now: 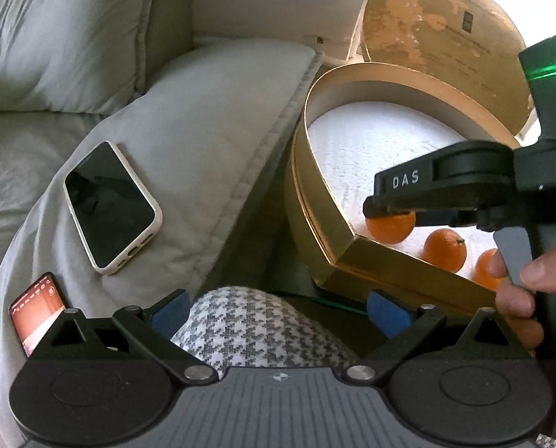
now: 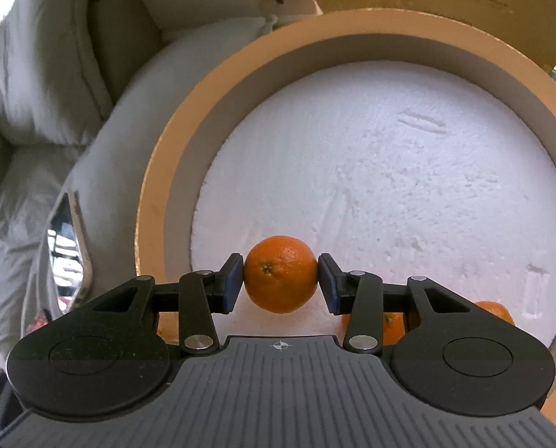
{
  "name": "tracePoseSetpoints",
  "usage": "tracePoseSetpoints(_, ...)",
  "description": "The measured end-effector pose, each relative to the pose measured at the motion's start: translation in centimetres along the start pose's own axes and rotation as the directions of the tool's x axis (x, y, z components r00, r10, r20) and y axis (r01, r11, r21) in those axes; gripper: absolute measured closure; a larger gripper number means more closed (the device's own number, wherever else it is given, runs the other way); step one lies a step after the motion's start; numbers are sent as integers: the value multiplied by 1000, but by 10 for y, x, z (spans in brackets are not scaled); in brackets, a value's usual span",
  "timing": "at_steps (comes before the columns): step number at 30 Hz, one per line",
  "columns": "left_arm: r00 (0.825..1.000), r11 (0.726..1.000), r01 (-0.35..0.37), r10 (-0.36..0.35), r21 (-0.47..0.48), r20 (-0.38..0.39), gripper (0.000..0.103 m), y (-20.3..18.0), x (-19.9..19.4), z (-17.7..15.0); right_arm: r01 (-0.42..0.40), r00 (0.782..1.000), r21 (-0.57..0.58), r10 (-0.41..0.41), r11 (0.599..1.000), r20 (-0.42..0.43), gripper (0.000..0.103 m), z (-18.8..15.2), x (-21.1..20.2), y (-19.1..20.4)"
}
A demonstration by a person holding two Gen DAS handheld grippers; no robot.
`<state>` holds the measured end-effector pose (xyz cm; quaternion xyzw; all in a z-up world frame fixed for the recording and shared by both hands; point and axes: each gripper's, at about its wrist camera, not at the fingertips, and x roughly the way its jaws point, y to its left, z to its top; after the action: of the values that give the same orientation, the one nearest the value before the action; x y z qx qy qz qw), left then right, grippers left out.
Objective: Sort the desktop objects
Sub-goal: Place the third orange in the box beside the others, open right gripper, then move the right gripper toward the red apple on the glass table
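Observation:
My right gripper (image 2: 281, 282) is shut on an orange tangerine (image 2: 281, 274) and holds it over the white foam floor of a gold heart-shaped box (image 2: 158, 186). In the left wrist view the right gripper (image 1: 390, 209) hangs inside the box (image 1: 315, 201) with the tangerine (image 1: 392, 227) in it. Two more tangerines (image 1: 446, 248) lie on the foam near the box's front corner; they also show behind the right gripper's linkage (image 2: 496, 311). My left gripper (image 1: 276, 315) is open and empty, low over a houndstooth-clad knee (image 1: 255, 328), left of the box.
A phone in a white case (image 1: 111, 205) lies face up on a grey cushion (image 1: 203, 130). A second phone with a lit screen (image 1: 37, 310) is at the lower left. The box's gold lid (image 1: 438, 30) leans behind it.

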<state>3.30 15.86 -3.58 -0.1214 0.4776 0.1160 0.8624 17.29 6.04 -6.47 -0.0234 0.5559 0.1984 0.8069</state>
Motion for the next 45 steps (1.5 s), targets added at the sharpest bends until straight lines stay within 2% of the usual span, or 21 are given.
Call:
tracePoseSetpoints(2, 1000, 1000, -3, 3, 1, -2, 2, 0, 0, 0, 9, 1000, -3, -9, 1000, -11, 57, 0, 5, 1)
tracePoseSetpoints(4, 1000, 1000, -5, 5, 4, -2, 2, -1, -1, 0, 15, 1000, -3, -15, 1000, -1, 51, 0, 4, 1)
tracePoseSetpoints(8, 1000, 1000, -13, 13, 12, 5, 2, -5, -5, 0, 24, 999, -28, -23, 999, 27, 46, 1, -5, 3)
tracePoseSetpoints(13, 1000, 999, -22, 22, 38, 16, 2, -14, -14, -4, 15, 997, -2, -15, 1000, 81, 44, -1, -31, -4)
tracePoseSetpoints(18, 999, 997, -31, 28, 71, 39, 2, -24, -29, -10, -3, 991, 60, -5, 998, 136, 44, -14, -65, -27)
tracePoseSetpoints(24, 997, 989, -45, 36, 140, 65, 2, -46, -45, -19, -36, 984, 172, 5, 984, 176, 40, -46, -108, -69)
tracePoseSetpoints(28, 996, 981, -42, 27, 187, 83, 2, -64, -54, -24, -10, 972, 236, -46, 972, 231, 38, -77, -138, -96)
tracePoseSetpoints(31, 994, 973, -39, 15, 229, 105, 2, -80, -64, -26, -7, 971, 281, -61, 960, 233, 38, -100, -152, -117)
tracePoseSetpoints(39, 991, 946, -3, -41, 325, 128, 2, -120, -81, -30, -23, 970, 412, -79, 911, 229, 38, -143, -171, -167)
tracePoseSetpoints(45, 992, 924, 24, -70, 382, 106, 2, -144, -86, -41, -59, 955, 480, -91, 875, 282, 38, -160, -183, -188)
